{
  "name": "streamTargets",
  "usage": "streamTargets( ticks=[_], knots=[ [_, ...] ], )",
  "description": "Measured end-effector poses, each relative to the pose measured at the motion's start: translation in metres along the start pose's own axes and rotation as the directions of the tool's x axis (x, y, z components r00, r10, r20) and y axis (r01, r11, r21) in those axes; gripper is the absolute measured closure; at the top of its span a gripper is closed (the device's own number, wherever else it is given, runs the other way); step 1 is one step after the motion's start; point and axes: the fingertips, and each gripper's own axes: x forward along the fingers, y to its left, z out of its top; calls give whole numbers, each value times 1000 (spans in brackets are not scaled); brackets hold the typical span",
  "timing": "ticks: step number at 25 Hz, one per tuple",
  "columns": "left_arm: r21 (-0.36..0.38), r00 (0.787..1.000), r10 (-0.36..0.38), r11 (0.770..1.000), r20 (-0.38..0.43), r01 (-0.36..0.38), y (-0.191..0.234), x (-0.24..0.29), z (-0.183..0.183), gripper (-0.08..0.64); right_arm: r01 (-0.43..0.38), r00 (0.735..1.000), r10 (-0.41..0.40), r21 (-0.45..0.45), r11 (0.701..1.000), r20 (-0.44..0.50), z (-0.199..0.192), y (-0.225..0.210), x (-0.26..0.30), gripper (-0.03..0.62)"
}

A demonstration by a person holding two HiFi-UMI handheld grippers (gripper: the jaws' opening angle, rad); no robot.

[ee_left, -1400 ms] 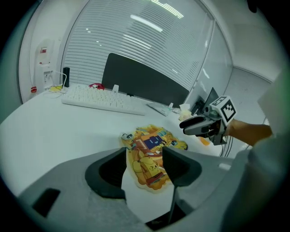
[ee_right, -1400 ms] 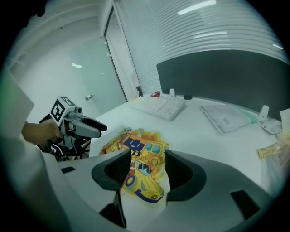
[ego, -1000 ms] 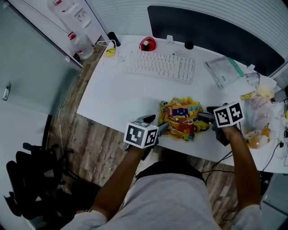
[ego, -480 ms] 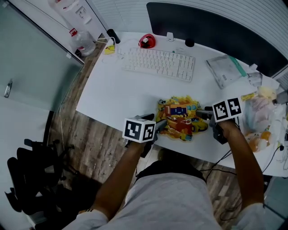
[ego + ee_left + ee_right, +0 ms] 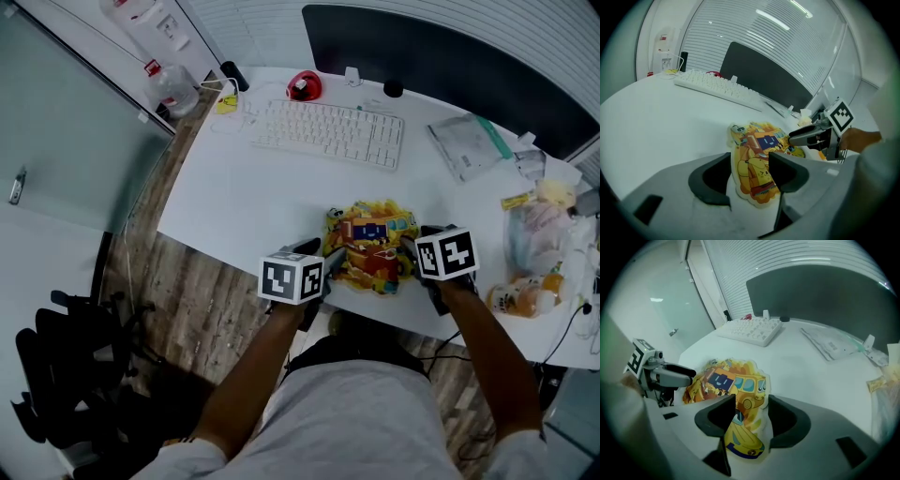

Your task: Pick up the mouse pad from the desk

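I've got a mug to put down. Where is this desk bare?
Bare: the wide white desk between the keyboard and the mouse pad, running to the left edge. Also between the mouse pad and the clear packet. Crowded: the right end, with plastic bags.

An office workstation was indicated: a white keyboard (image 5: 330, 134) was laid on a curved white tabletop (image 5: 244, 206), which was backed by a dark divider panel (image 5: 450, 66). Slatted blinds (image 5: 778, 33) were seen behind it, a glass partition (image 5: 56, 159) was set alongside, and a black chair (image 5: 61, 375) was parked on wood-patterned floor (image 5: 197, 309).
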Motion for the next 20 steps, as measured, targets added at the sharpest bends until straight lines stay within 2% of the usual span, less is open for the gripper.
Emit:
streamTargets(
  ticks=[2,4,6,9,13,20],
  knots=[
    [-2,1000,-1,1000,8,1,0,0,1,301,22,1000,-22,-17,1000,10,-2,0,0,380],
    [-7,1000,1,1000,17,-1,1,0,3,312,29,999,-29,1,1000,23,-3,-4,-2,416],
    [-9,1000,14,1000,22,-13,5,-1,3,339,6,999,-8,57,998,40,-5,-9,-4,466],
    [-6,1000,23,1000,14,-23,11,-1,1,383,-70,996,59,169,983,71,-10,-14,-5,546],
    [6,1000,3,1000,3,-3,10,0,1,385,-127,989,104,237,963,108,-12,-15,-7,560],
    [-44,992,-122,991,41,124,2,-3,10,394,-103,990,80,215,971,112,-13,-15,-7,561]
  ],
)
